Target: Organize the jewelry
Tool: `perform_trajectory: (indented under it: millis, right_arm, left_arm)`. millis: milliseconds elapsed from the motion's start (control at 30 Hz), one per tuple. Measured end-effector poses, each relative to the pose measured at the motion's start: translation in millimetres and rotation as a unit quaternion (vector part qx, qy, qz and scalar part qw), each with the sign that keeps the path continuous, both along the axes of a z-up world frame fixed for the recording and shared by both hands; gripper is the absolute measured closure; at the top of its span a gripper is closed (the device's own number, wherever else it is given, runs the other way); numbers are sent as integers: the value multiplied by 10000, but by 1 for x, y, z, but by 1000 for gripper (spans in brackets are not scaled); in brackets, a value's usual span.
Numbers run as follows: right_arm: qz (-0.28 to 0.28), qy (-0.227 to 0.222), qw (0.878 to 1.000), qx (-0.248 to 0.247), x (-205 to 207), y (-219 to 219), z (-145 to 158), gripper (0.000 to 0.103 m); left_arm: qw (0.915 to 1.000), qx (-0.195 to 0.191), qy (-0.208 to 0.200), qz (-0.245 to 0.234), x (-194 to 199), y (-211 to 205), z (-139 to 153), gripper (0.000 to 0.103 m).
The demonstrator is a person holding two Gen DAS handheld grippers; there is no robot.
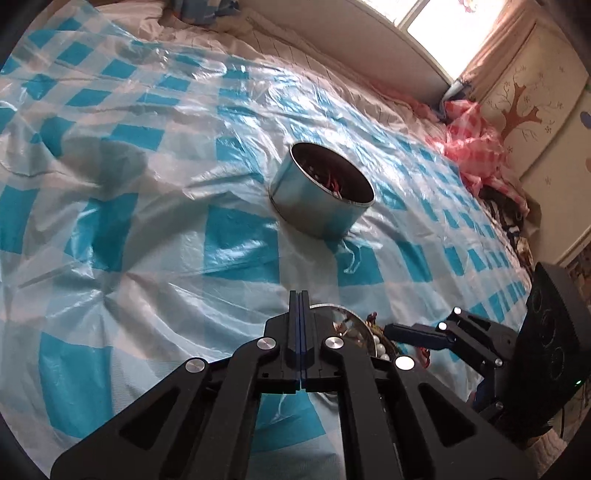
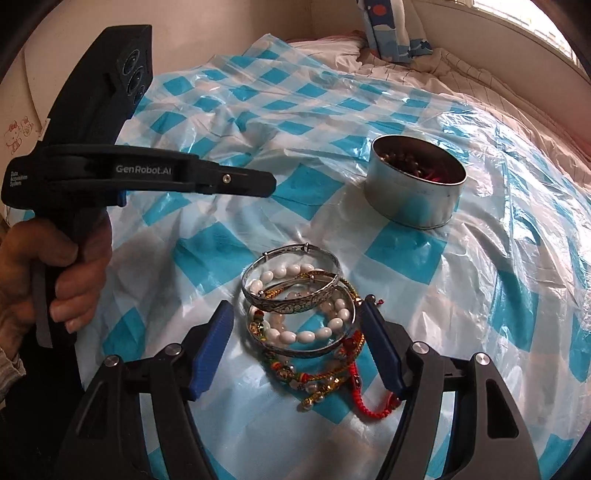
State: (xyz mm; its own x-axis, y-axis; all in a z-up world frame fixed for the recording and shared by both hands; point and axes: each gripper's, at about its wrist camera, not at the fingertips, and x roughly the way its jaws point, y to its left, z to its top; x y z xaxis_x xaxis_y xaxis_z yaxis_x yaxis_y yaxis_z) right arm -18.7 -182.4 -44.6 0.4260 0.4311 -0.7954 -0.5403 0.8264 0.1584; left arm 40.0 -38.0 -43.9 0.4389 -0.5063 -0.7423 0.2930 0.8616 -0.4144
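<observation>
A pile of jewelry lies on the checked plastic sheet (image 2: 406, 251): two silver bangles (image 2: 291, 307), a white bead bracelet (image 2: 314, 334), gold and coloured strands, and a red cord bracelet (image 2: 369, 404). My right gripper (image 2: 297, 323) stands open, its blue pads either side of the pile and clear of it. Beyond the pile sits a round metal tin (image 2: 410, 199) with jewelry inside. My left gripper (image 1: 299, 295) is shut with nothing in it, hovering left of the pile, and a hand (image 2: 74, 266) holds it. In the left wrist view the tin (image 1: 314, 206) lies ahead and the pile (image 1: 376, 341) is mostly hidden.
The blue-and-white sheet covers a soft, wrinkled bed. A patterned pillow (image 2: 388, 33) lies at the head, crumpled pink checked plastic (image 1: 472, 147) at the bed's far right edge. A wall and window ledge (image 1: 406, 48) border the bed.
</observation>
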Motion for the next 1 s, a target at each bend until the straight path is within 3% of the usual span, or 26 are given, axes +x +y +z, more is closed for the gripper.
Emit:
perform_trajectory:
  millis: [133,233,300,433,467,600,667,733,800,900,967,1000]
  right_arm:
    - [-17,153,9999,76,2,-3,-7,35]
    - [-47,224,9996,188,3,-7,-10,39]
    - [-42,220,9994,250,2,-8,-9,40]
    - [-107,100,9993,357,-2,-13,-3,40]
    - [-125,64,9992,385,-4,-15,-1,40]
    - [-151,-21,9992,368,-9,-20,6,40]
    - [-156,-30,9993,328,-10,-21,6,40]
    - [-170,-22,9994,298,-10,-22,5,40]
    - [-163,-39,9995,282,-12,-23,5,40]
    - [-157,-66,9996,244,-13,-24,5,40]
    - [-181,-76,9995,245,-14,-26,5,40]
    - [-189,-65,9995,257,-14,-27,4,40]
  left_arm:
    - [9969,769,47,-168,-3,-23,-17,102]
    - [9959,843,-9,-325,-7,-27,-14,103]
    - [9977,607,-52,-297,-8,-22,-9,103]
    - [9989,-383,-251,-93,-7,3,12,103]
    - [9988,-418,-249,-57,-7,6,12,103]
    - [9996,-31,-54,-268,-5,-10,2,103]
    - [9977,536,-81,-408,-7,-25,-7,96]
    - [9941,891,-206,-586,-12,-37,-11,81]
    - [9899,1184,-340,-705,-16,-46,-12,80]
    - [9896,1294,-452,-441,-15,-39,-6,83]
    - [9885,1306,-703,-292,-18,-31,6,79]
    - [9893,1252,-684,-304,-17,-28,7,71]
